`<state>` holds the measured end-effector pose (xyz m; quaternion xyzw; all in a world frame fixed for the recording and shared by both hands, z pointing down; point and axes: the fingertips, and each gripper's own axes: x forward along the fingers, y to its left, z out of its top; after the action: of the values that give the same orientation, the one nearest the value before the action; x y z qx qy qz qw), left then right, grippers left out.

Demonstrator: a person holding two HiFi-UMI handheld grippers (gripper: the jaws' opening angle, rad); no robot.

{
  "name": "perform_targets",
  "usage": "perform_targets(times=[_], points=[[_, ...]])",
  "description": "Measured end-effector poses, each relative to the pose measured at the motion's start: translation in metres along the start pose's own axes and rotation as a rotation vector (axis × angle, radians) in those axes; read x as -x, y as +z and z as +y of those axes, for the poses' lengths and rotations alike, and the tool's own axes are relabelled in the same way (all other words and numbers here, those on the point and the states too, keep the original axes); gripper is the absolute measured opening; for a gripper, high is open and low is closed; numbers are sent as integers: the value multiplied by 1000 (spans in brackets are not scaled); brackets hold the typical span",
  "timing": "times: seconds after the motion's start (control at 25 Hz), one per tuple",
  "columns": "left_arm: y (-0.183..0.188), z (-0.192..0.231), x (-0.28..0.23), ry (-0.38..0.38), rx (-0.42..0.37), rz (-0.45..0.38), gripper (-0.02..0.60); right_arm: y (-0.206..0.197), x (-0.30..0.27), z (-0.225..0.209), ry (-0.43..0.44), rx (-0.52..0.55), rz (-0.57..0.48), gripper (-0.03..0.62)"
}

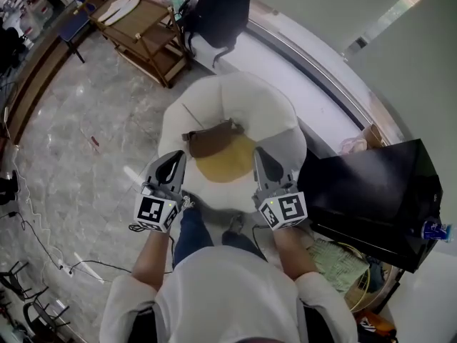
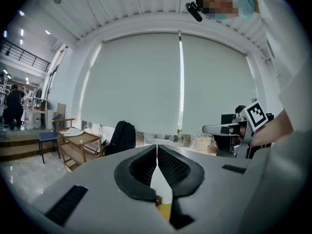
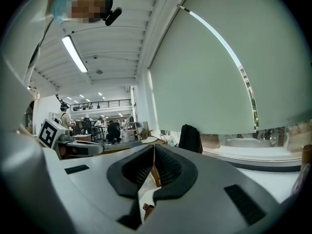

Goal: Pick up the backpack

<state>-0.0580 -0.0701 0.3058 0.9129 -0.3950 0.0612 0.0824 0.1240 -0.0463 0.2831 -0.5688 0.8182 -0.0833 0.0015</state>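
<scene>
While we hold the left hand-held gripper (image 1: 171, 164) and the right hand-held gripper (image 1: 263, 159) side by side over the near edge of a white rounded upholstered chair (image 1: 268, 106), we note both pairs of jaws pressed together with nothing between them. The black fabric backpack (image 1: 218, 9) stands upright at the white window ledge (image 1: 285, 56) beyond the chair, just beside a two-tier wooden trolley (image 1: 143, 31) and well apart from both grippers. On the chair seat we see a brown pouch (image 1: 211, 140) lying against a round yellow cushion (image 1: 228, 164).

Head view steeply downward; both gripper views level toward window blind (image 2: 136, 82), distant backpack (image 1: 218, 9) common to all
</scene>
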Motion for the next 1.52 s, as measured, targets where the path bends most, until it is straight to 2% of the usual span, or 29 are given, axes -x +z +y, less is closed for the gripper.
perform_targets(times=[0.28,0.48,0.76,0.92,1.12,1.52], points=[[-31,30,-33,-18,-5,41,32,-35,-46,-9,-16,-8,32,30],[-69,42,-53,-8,15,69,32,-64,-69,-24,-26,4,41,30],[-113,53,-81,-3,47,70,32,-117,-92,-42,-25,-48,75,30],[-150,62,-97,-10,54,112,32,-145,-107,-51,-26,-43,88,30],[-171,65,-114,-20,48,99,32,-175,-116,-60,-23,-47,93,30],[-206,84,-136,1,84,71,32,-224,-142,-68,4,-37,112,29]])
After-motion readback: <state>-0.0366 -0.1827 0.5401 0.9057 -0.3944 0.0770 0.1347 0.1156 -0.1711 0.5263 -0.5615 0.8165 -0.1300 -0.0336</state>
